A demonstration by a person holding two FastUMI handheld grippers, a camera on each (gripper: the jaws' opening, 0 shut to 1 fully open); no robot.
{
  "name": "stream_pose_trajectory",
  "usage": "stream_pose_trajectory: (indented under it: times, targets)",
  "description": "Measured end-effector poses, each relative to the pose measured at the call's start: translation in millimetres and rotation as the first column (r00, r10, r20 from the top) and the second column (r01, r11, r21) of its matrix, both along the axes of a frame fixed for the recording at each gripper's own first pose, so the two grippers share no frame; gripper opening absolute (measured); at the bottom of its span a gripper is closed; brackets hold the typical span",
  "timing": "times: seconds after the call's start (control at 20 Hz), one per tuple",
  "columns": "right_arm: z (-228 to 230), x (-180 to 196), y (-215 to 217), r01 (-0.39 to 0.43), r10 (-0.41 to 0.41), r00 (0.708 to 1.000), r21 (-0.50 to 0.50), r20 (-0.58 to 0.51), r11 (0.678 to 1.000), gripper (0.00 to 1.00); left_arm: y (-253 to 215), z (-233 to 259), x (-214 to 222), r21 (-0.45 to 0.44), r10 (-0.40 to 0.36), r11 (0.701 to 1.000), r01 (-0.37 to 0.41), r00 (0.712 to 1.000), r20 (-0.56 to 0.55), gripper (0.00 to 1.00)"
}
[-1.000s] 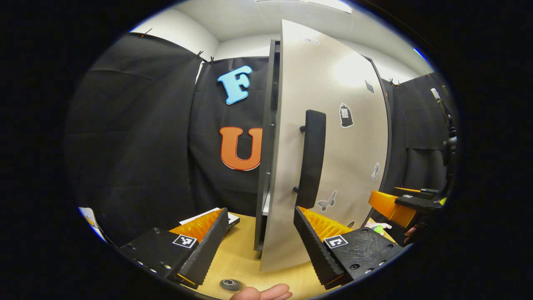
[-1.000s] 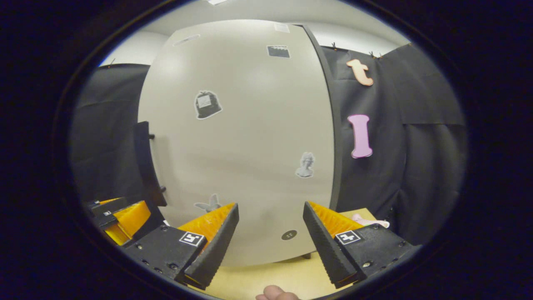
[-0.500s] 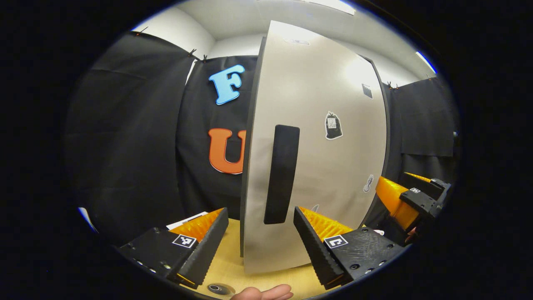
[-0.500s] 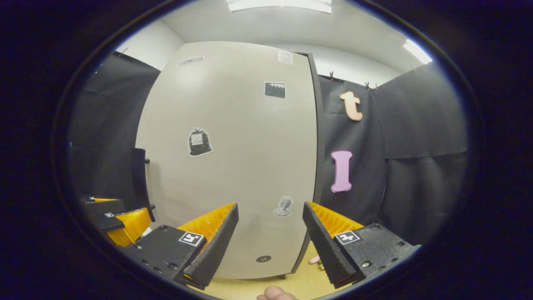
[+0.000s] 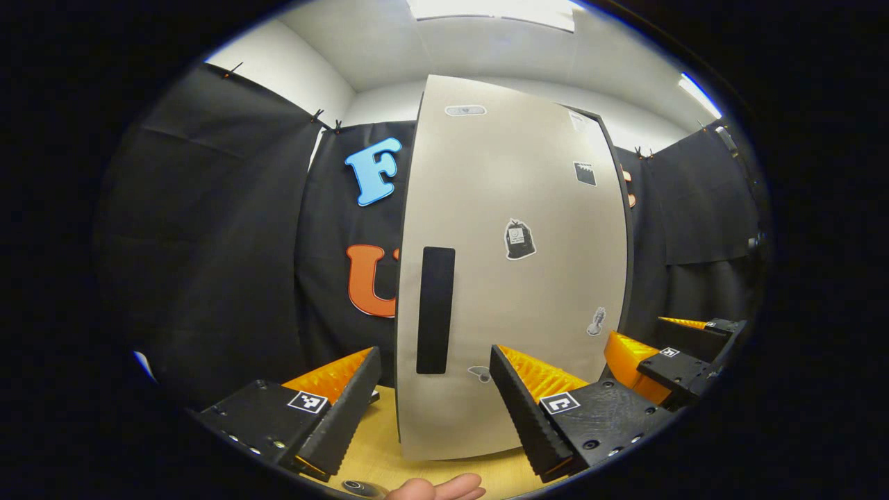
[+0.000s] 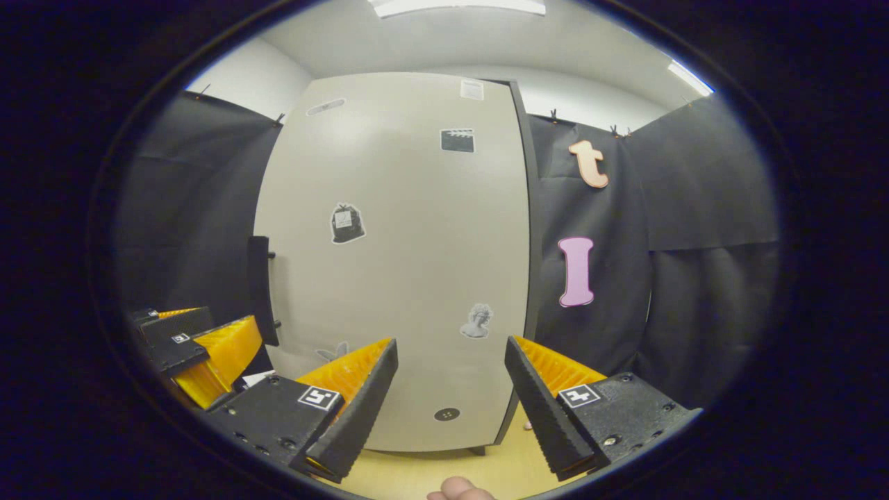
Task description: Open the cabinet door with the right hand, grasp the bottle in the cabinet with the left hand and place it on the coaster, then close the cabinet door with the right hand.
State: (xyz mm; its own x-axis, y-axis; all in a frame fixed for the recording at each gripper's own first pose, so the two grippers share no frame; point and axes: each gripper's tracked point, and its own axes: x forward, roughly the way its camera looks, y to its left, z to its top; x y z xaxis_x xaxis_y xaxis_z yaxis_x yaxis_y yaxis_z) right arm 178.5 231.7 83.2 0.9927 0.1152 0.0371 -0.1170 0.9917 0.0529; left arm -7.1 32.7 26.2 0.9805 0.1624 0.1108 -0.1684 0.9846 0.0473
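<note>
Cabinet door (image 5: 514, 292) swung shut since earlier; left gripper (image 5: 434, 396), right gripper (image 6: 450, 389) fingers spread, level, empty.

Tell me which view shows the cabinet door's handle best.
The left gripper view. The handle faces that camera almost squarely, its whole dark bar set against the pale cabinet door. In the right gripper view the handle shows edge-on at the door's left side, with its mounting posts.

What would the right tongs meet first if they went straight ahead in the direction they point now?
Most likely the flat front of the cabinet door, right of its handle. The right tongs stand open and empty, facing that panel with nothing between. How far off the door is, I cannot judge.
</note>
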Motion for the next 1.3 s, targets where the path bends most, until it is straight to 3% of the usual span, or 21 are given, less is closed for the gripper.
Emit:
stream_pose_trajectory:
  times: [0.1, 0.15, 0.25, 0.3, 0.4, 1.3]
  targets:
    - [1, -11, 2, -0.008, 0.008, 1.0, -0.009, 0.016, 1.0, 0.96, 1, 3, -2, 0.084, 0.037, 0.996, -0.039, 0.999, 0.021, 0.95]
    - [3, -15, 4, -0.01, 0.011, 0.999, -0.024, 0.032, 1.0, 0.99, -7, -2, -1, 0.105, 0.017, 0.994, -0.019, 1.0, 0.016, 0.95]
    - [5, -23, 3, -0.014, 0.017, 0.998, -0.055, 0.053, 0.998, 0.95, -25, -4, -2, 0.088, -0.037, 0.995, 0.035, 0.999, 0.02, 0.95]
    - [8, -25, 1, -0.01, 0.012, 0.998, -0.045, 0.062, 0.999, 0.99, -26, -4, -2, 0.075, -0.039, 0.996, 0.038, 0.999, 0.019, 0.95]
    - [8, -27, 0, -0.011, 0.014, 0.998, -0.04, 0.058, 0.999, 0.98, -26, -7, -4, 0.036, -0.058, 0.998, 0.058, 0.998, 0.006, 0.95]
    - [8, -35, 2, -0.045, 0.048, 0.998, -0.064, 0.05, 0.997, 0.98, -29, -8, -4, 0.009, -0.061, 0.998, 0.062, 0.998, -0.021, 0.94]
